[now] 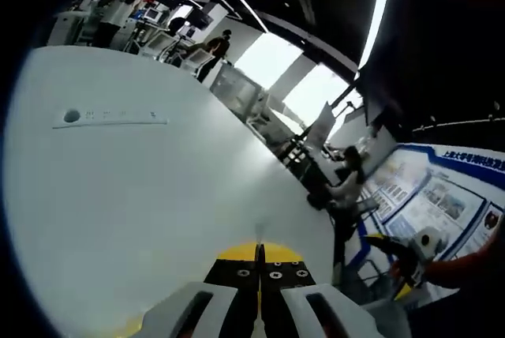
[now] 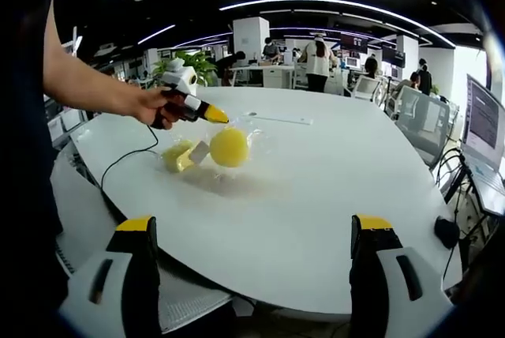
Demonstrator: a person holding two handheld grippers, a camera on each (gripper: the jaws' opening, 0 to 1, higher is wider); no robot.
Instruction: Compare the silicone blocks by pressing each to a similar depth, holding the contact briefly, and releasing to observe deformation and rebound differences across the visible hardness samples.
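open-plan office, white round worktop (image 2: 316,196), people at desks behind. right gripper (image 2: 256,255): jaws spread wide apart, holding nothing, poised over the near edge of the worktop. left gripper (image 1: 259,271): jaws pressed together, nothing between them, yellow-tipped; seen in the right gripper view in a person's hand (image 2: 154,107). yellow round block (image 2: 230,147): in clear plastic wrap on the worktop, just below the left gripper's tip. paler yellow block (image 2: 177,156): just beside it.
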